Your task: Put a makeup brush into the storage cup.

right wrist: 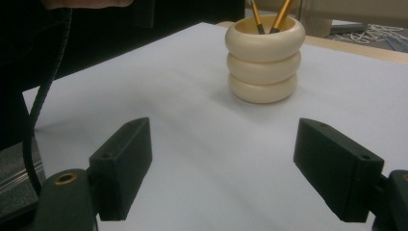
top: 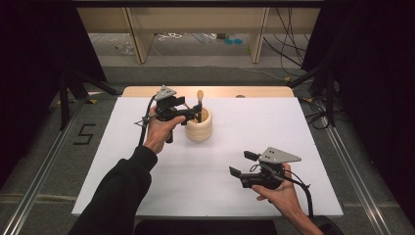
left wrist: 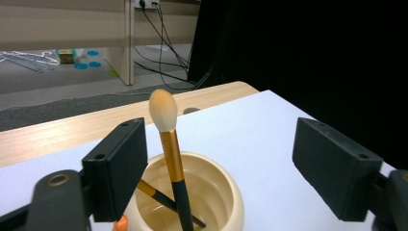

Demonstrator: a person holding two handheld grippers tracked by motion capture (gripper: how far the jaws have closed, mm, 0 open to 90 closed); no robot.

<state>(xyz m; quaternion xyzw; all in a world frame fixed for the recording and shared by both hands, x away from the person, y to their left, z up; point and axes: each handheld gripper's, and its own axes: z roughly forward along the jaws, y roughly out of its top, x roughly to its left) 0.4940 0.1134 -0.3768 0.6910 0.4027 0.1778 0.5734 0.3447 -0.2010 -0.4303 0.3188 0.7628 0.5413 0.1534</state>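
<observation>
The right gripper [top: 241, 164] waits at about five o'clock on the white surface [top: 205, 176], jaws wide apart and empty. Farther off at twelve o'clock, the left gripper [top: 192, 111] hangs over the cream holder [top: 198, 128], jaws spread wide around the brush [left wrist: 168, 144] without touching it. To finish this release cleanly, I judge it should lift straight up so neither jaw knocks the upright brush.

Second brush [left wrist: 163, 198] head hidden behind left gripper [left wrist: 221, 163] jaw, its tip cut by the bottom edge. Both brush tops cut off by the top edge in right gripper view; cup [right wrist: 265, 57] interior hidden there. Floor clutter [top: 195, 38] too small to identify.
</observation>
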